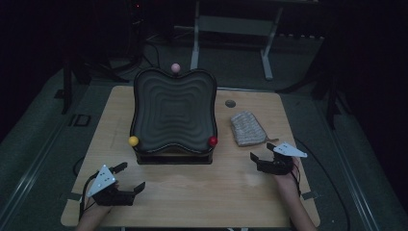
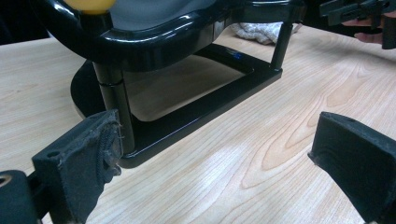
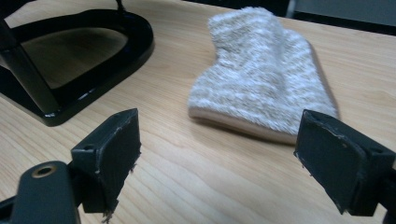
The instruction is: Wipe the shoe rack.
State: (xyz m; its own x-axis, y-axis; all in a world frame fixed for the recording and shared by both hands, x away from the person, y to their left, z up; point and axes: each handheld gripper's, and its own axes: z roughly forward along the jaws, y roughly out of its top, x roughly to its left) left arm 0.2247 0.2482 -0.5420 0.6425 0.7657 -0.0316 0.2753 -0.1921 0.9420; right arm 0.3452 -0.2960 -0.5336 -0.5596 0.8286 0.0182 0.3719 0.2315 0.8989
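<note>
A black rippled tray on a stand point(image 1: 173, 113) sits at the table's middle, with a yellow ball point(image 1: 133, 140), a red ball point(image 1: 212, 141) and a pink ball point(image 1: 175, 68) on its corners. A grey-white fuzzy cloth point(image 1: 247, 128) point(image 3: 261, 79) lies to its right. My left gripper point(image 1: 129, 177) point(image 2: 215, 163) is open near the front left, facing the stand's base point(image 2: 196, 112). My right gripper point(image 1: 262, 153) point(image 3: 217, 154) is open just in front of the cloth, nothing between its jaws.
The wooden table point(image 1: 192, 187) has a round grey grommet point(image 1: 230, 103) behind the cloth. A metal frame point(image 1: 231, 33) stands on the dark floor beyond the table. In the left gripper view the other gripper point(image 2: 359, 14) shows at the far right.
</note>
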